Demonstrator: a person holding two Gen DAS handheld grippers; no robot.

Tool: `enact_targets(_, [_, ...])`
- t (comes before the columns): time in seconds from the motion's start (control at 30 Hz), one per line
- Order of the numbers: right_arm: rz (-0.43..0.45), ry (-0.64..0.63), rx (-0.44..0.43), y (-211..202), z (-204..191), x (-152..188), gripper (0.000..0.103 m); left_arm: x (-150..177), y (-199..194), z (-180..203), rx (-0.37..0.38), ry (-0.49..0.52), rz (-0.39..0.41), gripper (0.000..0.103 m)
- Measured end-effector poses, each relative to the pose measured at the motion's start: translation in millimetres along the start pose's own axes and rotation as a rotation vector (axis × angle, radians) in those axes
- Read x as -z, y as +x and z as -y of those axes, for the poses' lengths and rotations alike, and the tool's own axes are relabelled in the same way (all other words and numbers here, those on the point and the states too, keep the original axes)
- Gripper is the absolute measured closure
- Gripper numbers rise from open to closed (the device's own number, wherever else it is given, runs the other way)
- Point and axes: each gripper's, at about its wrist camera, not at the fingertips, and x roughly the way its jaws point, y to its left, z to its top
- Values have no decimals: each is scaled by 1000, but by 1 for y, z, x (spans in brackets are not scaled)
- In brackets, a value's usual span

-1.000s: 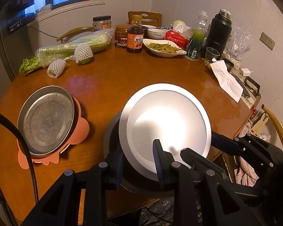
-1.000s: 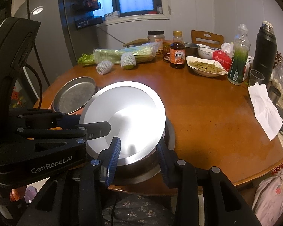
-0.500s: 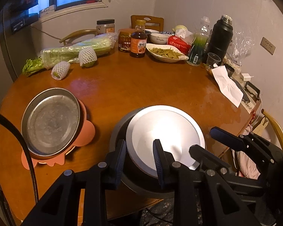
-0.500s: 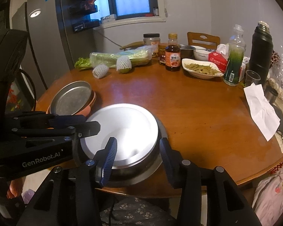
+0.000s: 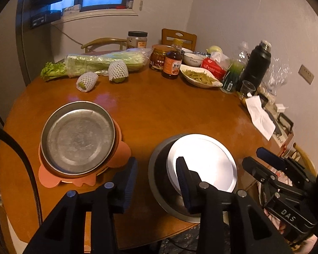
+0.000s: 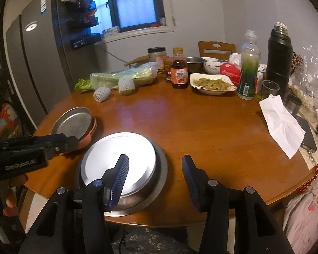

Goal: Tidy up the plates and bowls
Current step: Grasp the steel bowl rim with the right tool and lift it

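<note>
We find the white plate (image 5: 203, 163) resting in the metal bowl (image 5: 159, 173) at the near edge of the counter (image 5: 159, 114), tilted slightly against the bowl's rim. We note the left claw (image 5: 156, 177) with its fingers spread apart and holding nothing; one finger (image 5: 183, 182) lies over the plate's near edge, the other over bare counter between the bowl and the metal pan (image 5: 77, 137). That pan sits on an orange plate (image 5: 120, 154) to the left, apart from the bowl. We record the right claw (image 6: 156, 177) likewise spread wide and empty, its left finger (image 6: 119, 180) over the plate (image 6: 118, 158), its right finger over bare wood. At the far side of the counter stand a sauce bottle (image 6: 179, 75), a dish of vegetables (image 6: 212, 83), a black flask (image 6: 278, 61) and wrapped greens (image 6: 120, 76).
</note>
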Motion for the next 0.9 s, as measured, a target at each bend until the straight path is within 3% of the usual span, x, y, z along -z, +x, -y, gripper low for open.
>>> enact_targets(0.37, [-45, 48, -37, 15, 1, 2, 45, 6, 22, -11, 62, -90, -72, 53])
enact_targets(0.9, [-120, 102, -61, 47, 7, 9, 43, 9, 53, -8, 95, -108, -140, 50])
